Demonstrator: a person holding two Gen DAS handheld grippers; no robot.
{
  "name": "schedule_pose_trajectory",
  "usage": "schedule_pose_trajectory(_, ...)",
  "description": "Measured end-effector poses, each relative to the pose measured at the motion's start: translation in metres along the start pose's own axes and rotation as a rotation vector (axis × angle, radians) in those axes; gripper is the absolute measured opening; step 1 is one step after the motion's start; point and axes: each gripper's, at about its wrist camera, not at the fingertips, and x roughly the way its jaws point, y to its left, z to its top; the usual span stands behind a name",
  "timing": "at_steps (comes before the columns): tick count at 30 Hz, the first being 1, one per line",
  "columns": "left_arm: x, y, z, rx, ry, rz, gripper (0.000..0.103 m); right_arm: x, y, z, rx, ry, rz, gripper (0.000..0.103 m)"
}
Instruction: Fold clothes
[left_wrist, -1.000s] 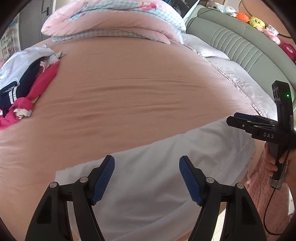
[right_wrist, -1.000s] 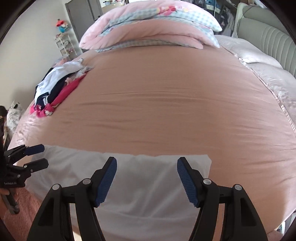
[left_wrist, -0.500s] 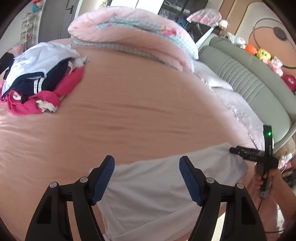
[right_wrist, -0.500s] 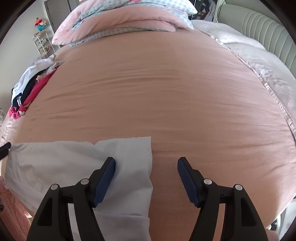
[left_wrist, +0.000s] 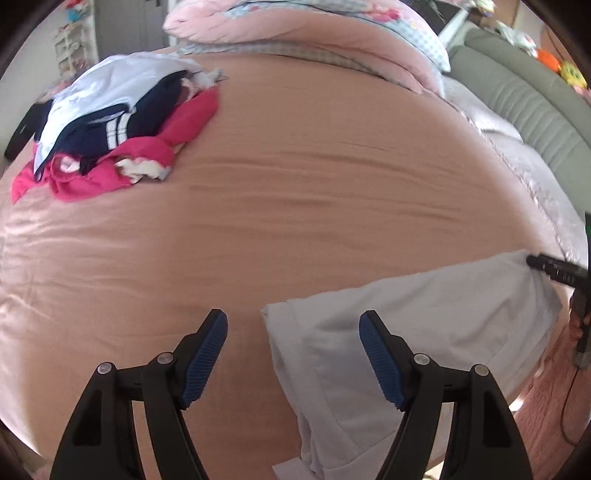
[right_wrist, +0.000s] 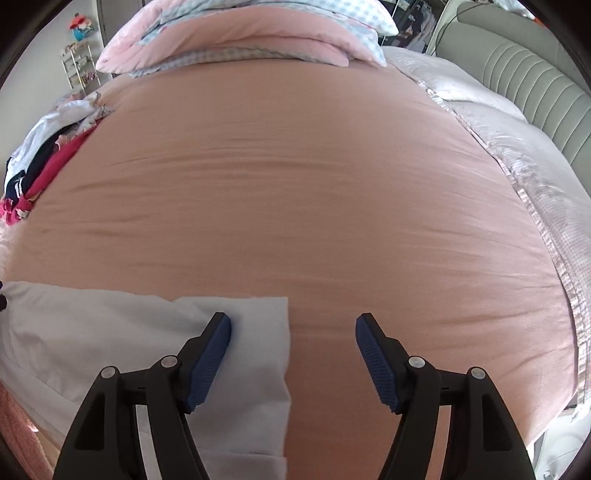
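Lying flat at the near edge of the bed (left_wrist: 295, 206), the white garment (left_wrist: 424, 325) looks light, limp and prone to wrinkle; its end corners seem the best holds. The left claw (left_wrist: 293, 358) straddles its left edge, jaws apart, gripping nothing. The right claw (right_wrist: 293, 360) straddles its right edge, equally wide, empty.

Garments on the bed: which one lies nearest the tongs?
The pale white garment, spread flat at the bed's near edge under both tongs. The other clothes sit heaped in a pink, navy and white pile far off.
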Motion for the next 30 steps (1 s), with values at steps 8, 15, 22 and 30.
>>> schedule_pose_trajectory(8,-0.02,-0.037,-0.001,0.005,-0.034,-0.178,0.073,-0.047,0.043,-0.008,-0.008,-0.089,0.117,0.07)
schedule_pose_trajectory(15,0.004,-0.087,-0.039,0.189,0.06,-0.09,0.073,-0.042,0.117,-0.053,-0.242,-0.029,0.185,0.07)
schedule_pose_trajectory(22,-0.011,-0.102,-0.071,0.322,0.075,0.066,0.073,-0.048,0.094,-0.088,-0.216,-0.025,0.152,0.07)
schedule_pose_trajectory(30,-0.006,-0.126,-0.044,0.266,-0.018,-0.048,0.073,-0.062,0.106,-0.085,-0.177,-0.089,0.166,0.07)
